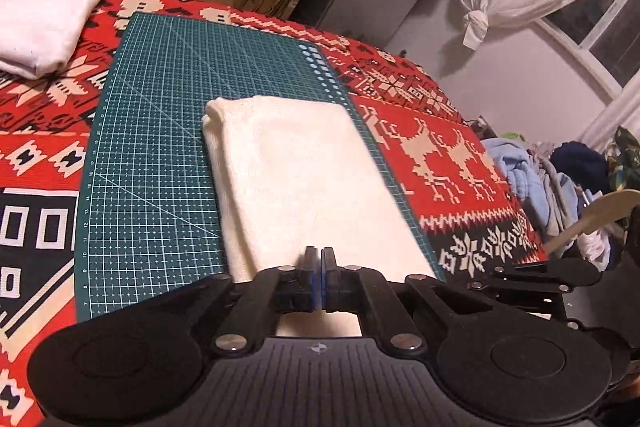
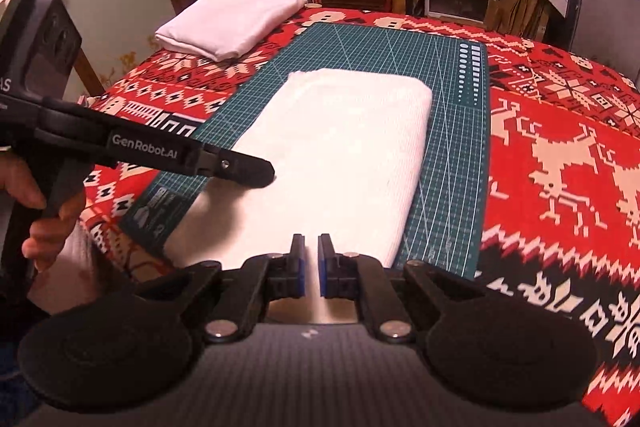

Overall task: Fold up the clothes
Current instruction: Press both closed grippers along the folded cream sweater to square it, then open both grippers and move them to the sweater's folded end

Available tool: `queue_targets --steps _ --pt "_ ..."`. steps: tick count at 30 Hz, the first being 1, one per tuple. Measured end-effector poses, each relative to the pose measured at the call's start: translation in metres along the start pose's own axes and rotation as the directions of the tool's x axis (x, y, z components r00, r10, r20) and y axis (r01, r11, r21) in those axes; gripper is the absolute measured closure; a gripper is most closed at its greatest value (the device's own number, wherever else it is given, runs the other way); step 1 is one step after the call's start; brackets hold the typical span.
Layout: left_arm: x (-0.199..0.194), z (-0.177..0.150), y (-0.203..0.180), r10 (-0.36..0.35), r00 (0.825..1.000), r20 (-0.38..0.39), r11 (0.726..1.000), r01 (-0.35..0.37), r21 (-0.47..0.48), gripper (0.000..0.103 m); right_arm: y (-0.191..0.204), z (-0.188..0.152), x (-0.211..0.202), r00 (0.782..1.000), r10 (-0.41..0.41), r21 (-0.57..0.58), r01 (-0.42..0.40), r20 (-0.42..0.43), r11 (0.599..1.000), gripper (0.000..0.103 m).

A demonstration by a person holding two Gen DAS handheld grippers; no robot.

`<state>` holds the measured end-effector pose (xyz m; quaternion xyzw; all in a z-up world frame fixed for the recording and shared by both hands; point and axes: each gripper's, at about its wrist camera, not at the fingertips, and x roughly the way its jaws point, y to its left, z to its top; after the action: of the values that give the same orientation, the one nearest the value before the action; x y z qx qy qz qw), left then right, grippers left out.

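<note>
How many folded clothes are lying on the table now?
2. One cream folded garment lies on the green cutting mat in the middle. One white folded garment lies at the table's far left corner, on the red patterned cloth. Others may be out of view.

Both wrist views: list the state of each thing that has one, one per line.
Cream garment: folded, flat on the cutting mat.
White cloth: folded, off the mat.
Left gripper: jaws closed, empty.
Right gripper: jaws slightly apart, empty.
</note>
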<state>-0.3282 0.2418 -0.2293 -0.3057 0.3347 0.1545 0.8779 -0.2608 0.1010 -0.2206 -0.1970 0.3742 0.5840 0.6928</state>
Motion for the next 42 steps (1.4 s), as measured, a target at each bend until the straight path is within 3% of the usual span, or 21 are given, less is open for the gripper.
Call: queue_targets --steps 7,9,10,11,12,13,14,17,21,23,26,30,34,37,39,42 --pt "-0.002 0.002 -0.023 0.024 1.0 0.011 0.997 -0.024 0.074 0.099 -0.006 0.002 -0.01 0.999 -0.007 0.039 0.006 0.033 0.999 0.095" --pt "-0.001 0.001 -0.027 0.041 0.999 0.013 0.995 -0.043 0.091 0.099 -0.009 0.004 -0.012 0.999 -0.021 0.048 0.019 0.043 0.999 0.085" --pt "-0.002 0.001 -0.028 0.051 0.999 0.016 0.994 -0.052 0.101 0.094 -0.009 0.004 -0.012 0.998 -0.027 0.051 0.025 0.048 0.998 0.084" --pt "-0.004 0.001 -0.029 0.06 0.998 0.027 0.992 -0.063 0.111 0.078 -0.011 0.004 -0.013 0.998 -0.036 0.053 0.033 0.051 0.998 0.084" --pt "-0.006 0.001 -0.03 0.07 0.997 0.04 0.99 -0.075 0.122 0.073 -0.013 0.004 -0.014 0.998 -0.044 0.056 0.041 0.054 0.998 0.08" --pt "-0.01 0.001 -0.03 0.081 0.995 0.061 0.987 -0.088 0.133 0.054 -0.015 0.004 -0.015 0.997 -0.053 0.058 0.05 0.056 0.997 0.076" --pt "-0.013 0.001 -0.03 0.091 0.992 0.083 0.985 -0.102 0.142 0.046 -0.017 0.004 -0.016 0.996 -0.061 0.06 0.058 0.059 0.996 0.068" --pt "-0.022 0.004 -0.028 0.127 0.985 0.118 0.978 -0.144 0.153 0.034 -0.023 0.003 -0.019 0.994 -0.087 0.068 0.083 0.067 0.994 0.057" --pt "-0.03 0.005 -0.016 0.164 0.978 0.127 0.978 -0.179 0.112 0.022 -0.031 0.002 -0.023 0.99 -0.122 0.078 0.116 0.077 0.99 0.025" --pt "-0.035 0.004 -0.009 0.21 0.968 0.135 0.971 -0.222 0.083 0.014 -0.035 0.002 -0.025 0.987 -0.139 0.083 0.132 0.082 0.988 0.016" --pt "-0.042 0.003 0.002 0.29 0.946 0.144 0.95 -0.303 0.081 0.012 -0.045 0.001 -0.028 0.984 -0.158 0.104 0.149 0.087 0.983 0.001" --pt "-0.044 0.0 0.023 0.402 0.908 0.119 0.903 -0.414 0.114 0.012 -0.059 0.0 -0.028 0.979 -0.189 0.121 0.179 0.075 0.976 0.001" --pt "-0.035 -0.004 0.052 0.423 0.905 0.037 0.904 -0.424 0.06 0.012 -0.071 -0.003 -0.016 0.968 -0.251 0.141 0.247 0.011 0.959 0.0" --pt "-0.022 -0.008 0.059 0.457 0.889 -0.015 0.888 -0.455 0.074 0.012 -0.086 -0.01 0.0 0.963 -0.264 0.184 0.269 -0.054 0.945 0.0" --pt "-0.016 -0.011 0.059 0.483 0.875 -0.03 0.873 -0.479 0.088 0.009 -0.095 -0.013 0.01 0.956 -0.276 0.203 0.29 -0.095 0.935 0.0" --pt "-0.014 -0.012 0.061 0.485 0.874 -0.016 0.872 -0.483 0.076 0.007 -0.101 -0.017 0.02 0.937 -0.33 0.193 0.346 -0.113 0.918 0.0"
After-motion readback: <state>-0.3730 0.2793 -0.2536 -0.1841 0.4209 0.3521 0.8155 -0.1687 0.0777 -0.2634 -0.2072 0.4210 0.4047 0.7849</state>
